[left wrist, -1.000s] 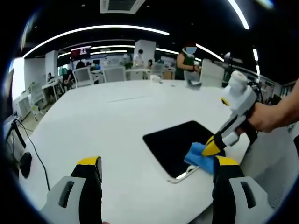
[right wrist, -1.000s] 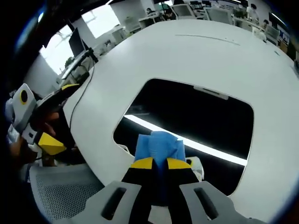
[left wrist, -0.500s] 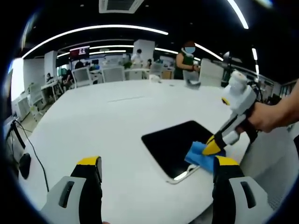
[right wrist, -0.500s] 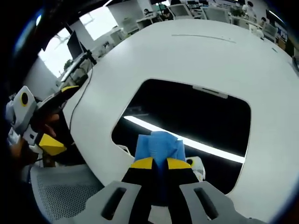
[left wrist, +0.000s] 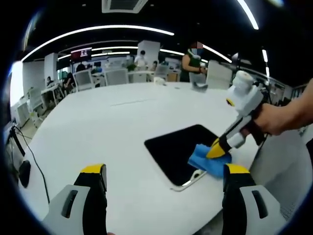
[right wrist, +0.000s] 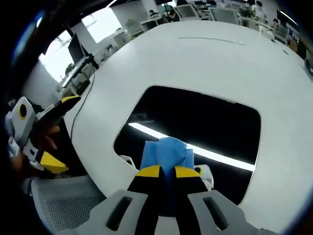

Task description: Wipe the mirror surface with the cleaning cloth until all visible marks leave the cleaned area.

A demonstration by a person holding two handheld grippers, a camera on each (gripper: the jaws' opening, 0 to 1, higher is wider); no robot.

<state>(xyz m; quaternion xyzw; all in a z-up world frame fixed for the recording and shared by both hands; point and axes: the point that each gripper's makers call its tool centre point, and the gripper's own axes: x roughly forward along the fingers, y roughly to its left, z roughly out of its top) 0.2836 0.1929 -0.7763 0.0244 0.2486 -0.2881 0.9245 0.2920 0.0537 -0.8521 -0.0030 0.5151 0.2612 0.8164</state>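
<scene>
blue cloth now further along mirror, pinched in right gripper fingers; left gripper spread.

In the right gripper view, the closed yellow-tipped right gripper and the folded blue cleaning cloth it pinches hide the near edge of the dark rectangular mirror. Any marks on the glass are too faint to tell. In the left gripper view, distant seated people are too small to make out.
</scene>
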